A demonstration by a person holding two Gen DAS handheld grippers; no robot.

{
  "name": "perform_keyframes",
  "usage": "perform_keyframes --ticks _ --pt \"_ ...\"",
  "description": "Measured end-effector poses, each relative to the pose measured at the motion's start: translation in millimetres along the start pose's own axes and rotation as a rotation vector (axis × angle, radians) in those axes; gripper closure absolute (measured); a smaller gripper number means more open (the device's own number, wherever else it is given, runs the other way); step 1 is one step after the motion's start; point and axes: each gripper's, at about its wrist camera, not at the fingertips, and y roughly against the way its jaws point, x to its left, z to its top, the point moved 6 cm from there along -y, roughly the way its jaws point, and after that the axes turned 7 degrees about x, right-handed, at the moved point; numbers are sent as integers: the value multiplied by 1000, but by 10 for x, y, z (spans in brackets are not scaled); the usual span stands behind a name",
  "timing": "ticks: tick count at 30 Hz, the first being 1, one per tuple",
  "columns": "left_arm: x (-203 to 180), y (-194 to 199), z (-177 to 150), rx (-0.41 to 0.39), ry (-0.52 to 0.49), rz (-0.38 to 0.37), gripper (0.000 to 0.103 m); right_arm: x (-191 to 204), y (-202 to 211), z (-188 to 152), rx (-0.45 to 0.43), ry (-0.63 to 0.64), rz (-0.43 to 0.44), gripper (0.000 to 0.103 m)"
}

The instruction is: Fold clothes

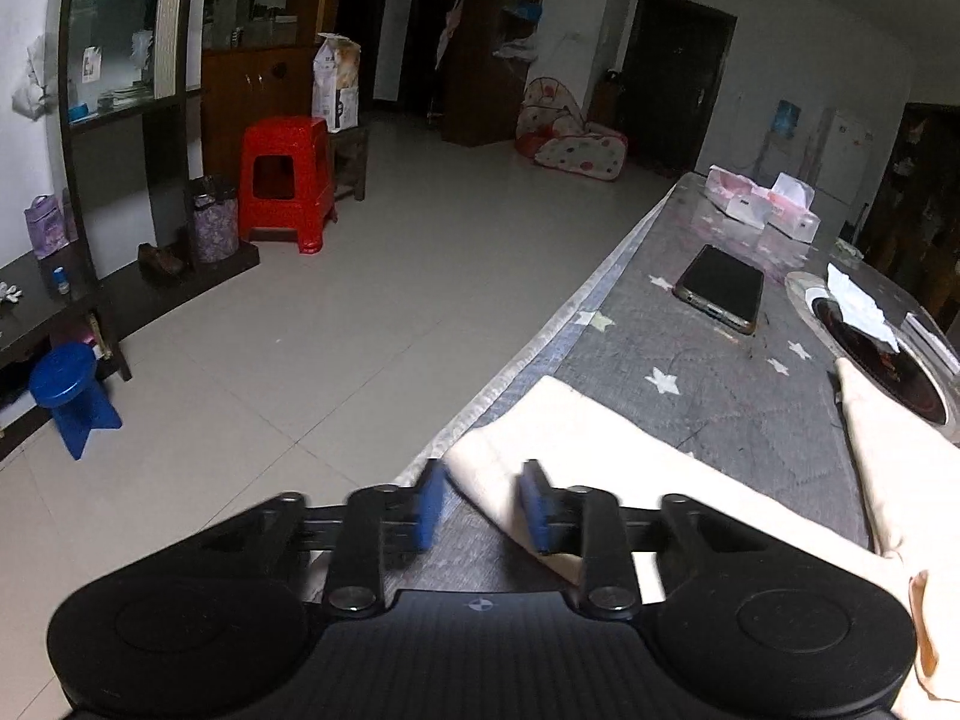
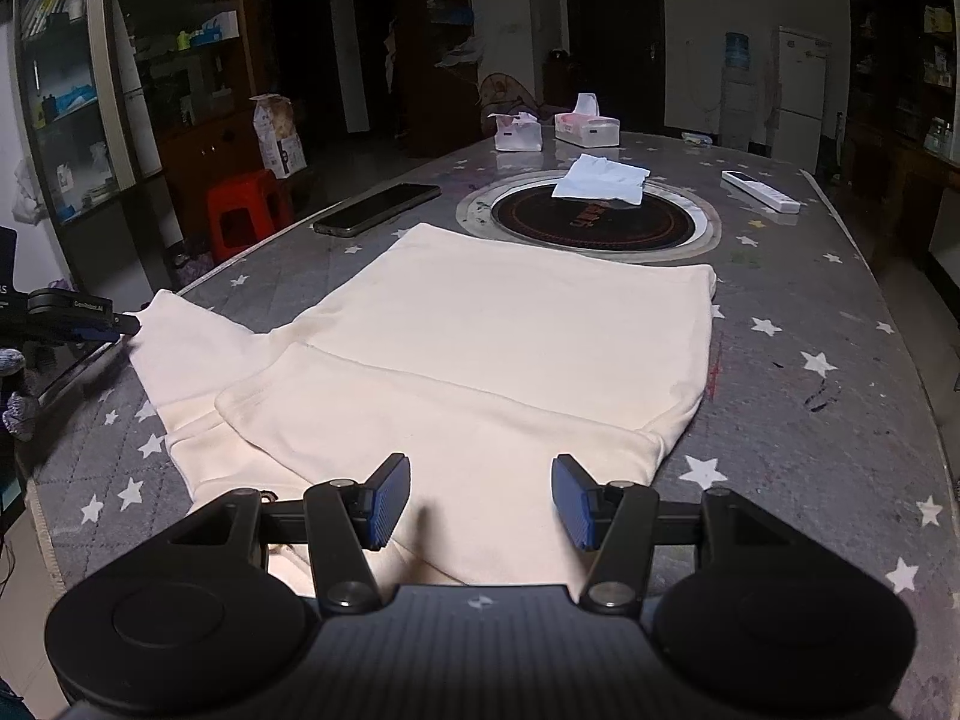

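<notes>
A cream sweatshirt [image 2: 516, 330] lies flat on the grey star-print table cover [image 2: 810, 420], with its near part folded over. One sleeve [image 2: 180, 336] reaches toward the table's left edge. My left gripper [image 1: 483, 501] straddles the end corner of that sleeve [image 1: 498, 480]. The cloth lies flat between the blue pads and beside the right one, and a strip of table shows by the left pad. The right wrist view shows the left gripper [image 2: 123, 324] at the sleeve tip. My right gripper [image 2: 480, 498] hangs open over the near folded edge, holding nothing.
On the table behind the sweatshirt are a dark phone [image 2: 378, 210], a round inset hotplate [image 2: 591, 219] with a tissue [image 2: 603, 180] on it, two tissue packs [image 2: 585, 126] and a white remote [image 2: 759, 192]. Beyond the table's left edge is floor with a red stool [image 1: 285, 180] and a blue stool [image 1: 69, 396].
</notes>
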Motion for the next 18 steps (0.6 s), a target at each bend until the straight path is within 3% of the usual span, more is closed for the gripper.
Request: perform_keyframes --ticks 3,7,18 --pt "-35 65 31 -28 -3 -21 96 -20 23 -14 -4 -9 -6 50" --pt "-273 336 109 -86 -44 -119 97 -52 57 -30 -15 -25 -10 50" --pt "-1577 1173 52 -144 -257 -525 97 -201 177 -121 -57 -88 -9 50"
